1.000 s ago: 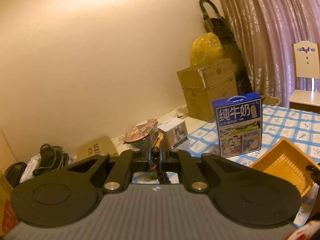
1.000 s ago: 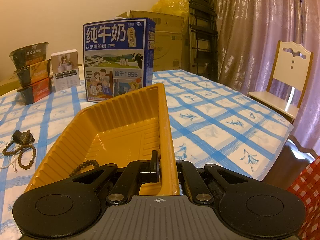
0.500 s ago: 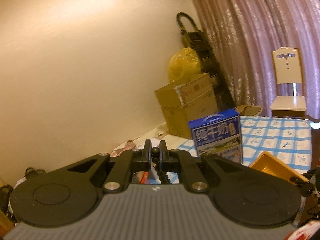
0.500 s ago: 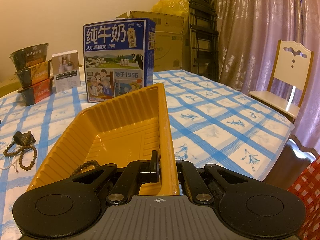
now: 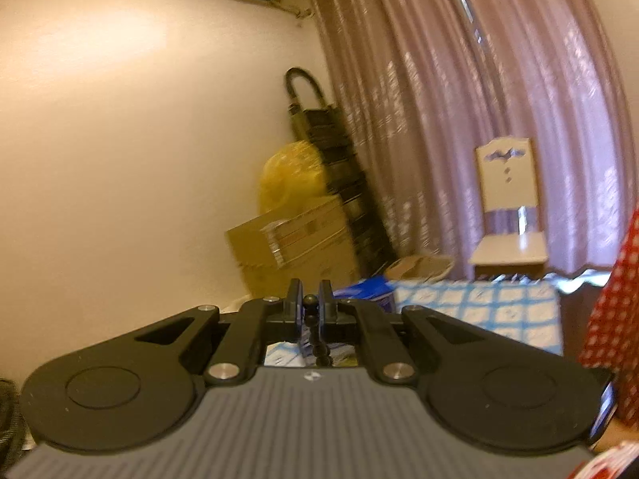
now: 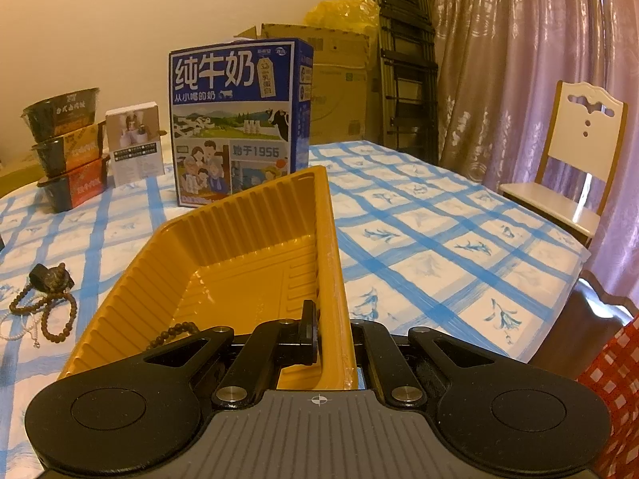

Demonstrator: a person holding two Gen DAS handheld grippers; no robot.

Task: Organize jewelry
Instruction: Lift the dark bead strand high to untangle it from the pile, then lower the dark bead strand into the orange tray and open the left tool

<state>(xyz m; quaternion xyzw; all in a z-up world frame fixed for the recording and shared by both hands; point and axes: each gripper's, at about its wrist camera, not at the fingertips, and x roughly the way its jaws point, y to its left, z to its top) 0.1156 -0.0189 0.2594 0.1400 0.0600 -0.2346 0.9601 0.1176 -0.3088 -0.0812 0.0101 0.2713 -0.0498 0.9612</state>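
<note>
My left gripper [image 5: 308, 305] is shut on a dark bead string [image 5: 317, 339] that hangs down between its fingers, held high above the table and tilted up toward the wall. My right gripper [image 6: 329, 327] is shut on the near right rim of the orange ribbed tray [image 6: 239, 263], one finger inside the wall and one outside. A dark bead bracelet [image 6: 171, 331] lies in the tray's near left corner. More brown bead bracelets and a thin white pearl chain [image 6: 36, 311] lie on the blue checked tablecloth [image 6: 439, 239] left of the tray.
A blue milk carton [image 6: 239, 119] stands behind the tray. Stacked noodle bowls [image 6: 68, 147] and a small white box [image 6: 135, 143] stand at the far left. A white chair [image 6: 575, 151] is at the table's right edge. Cardboard boxes and a folded trolley are behind.
My left gripper has risen and tilted upward and to the right with the bead string; the table has dropped low in its view. My right gripper and the tray have barely moved.
</note>
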